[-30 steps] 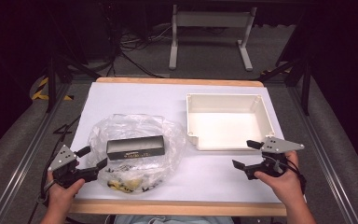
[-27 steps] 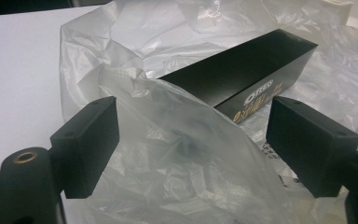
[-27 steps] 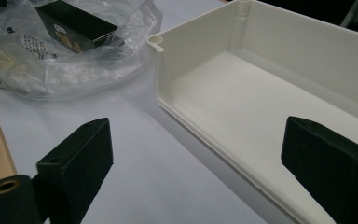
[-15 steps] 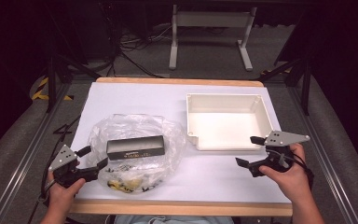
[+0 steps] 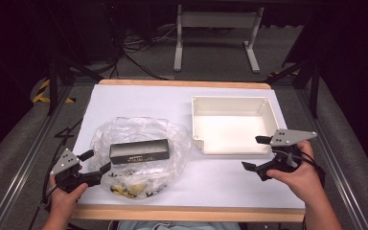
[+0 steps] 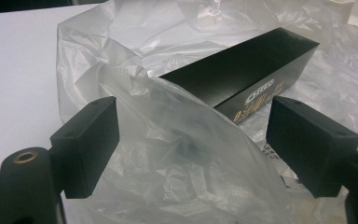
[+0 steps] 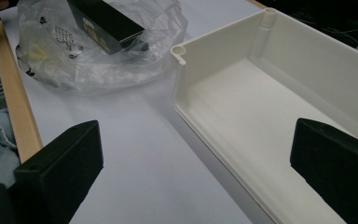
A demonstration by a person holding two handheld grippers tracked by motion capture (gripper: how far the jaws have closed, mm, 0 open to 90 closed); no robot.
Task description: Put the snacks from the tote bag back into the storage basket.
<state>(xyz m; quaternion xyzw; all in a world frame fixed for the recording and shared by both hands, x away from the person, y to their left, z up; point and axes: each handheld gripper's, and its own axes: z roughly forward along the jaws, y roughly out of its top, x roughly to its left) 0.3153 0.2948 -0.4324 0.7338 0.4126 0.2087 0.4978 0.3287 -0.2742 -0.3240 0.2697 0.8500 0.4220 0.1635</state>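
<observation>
A crumpled clear plastic bag (image 5: 139, 155) lies at the front left of the white table, with a long black box (image 5: 139, 151) resting on it and small yellow items inside. My left gripper (image 5: 96, 162) stands open at the bag's left edge; in the left gripper view the bag's film (image 6: 186, 154) bulges between the jaws and the black box (image 6: 242, 74) lies just beyond. An empty white tray (image 5: 197, 129) sits at the right. My right gripper (image 5: 254, 153) is open near the tray's front right corner; in the right gripper view the tray's wall (image 7: 191, 93) lies between the jaws.
The table's wooden front edge (image 5: 187, 213) runs below both hands. A metal stand (image 5: 215, 33) and cables lie on the floor beyond the table. Bare white surface (image 5: 143, 103) stretches behind the bag and between bag and tray.
My right gripper has drifted slightly right and toward the tray's front corner. The left gripper, bag and box have stayed put.
</observation>
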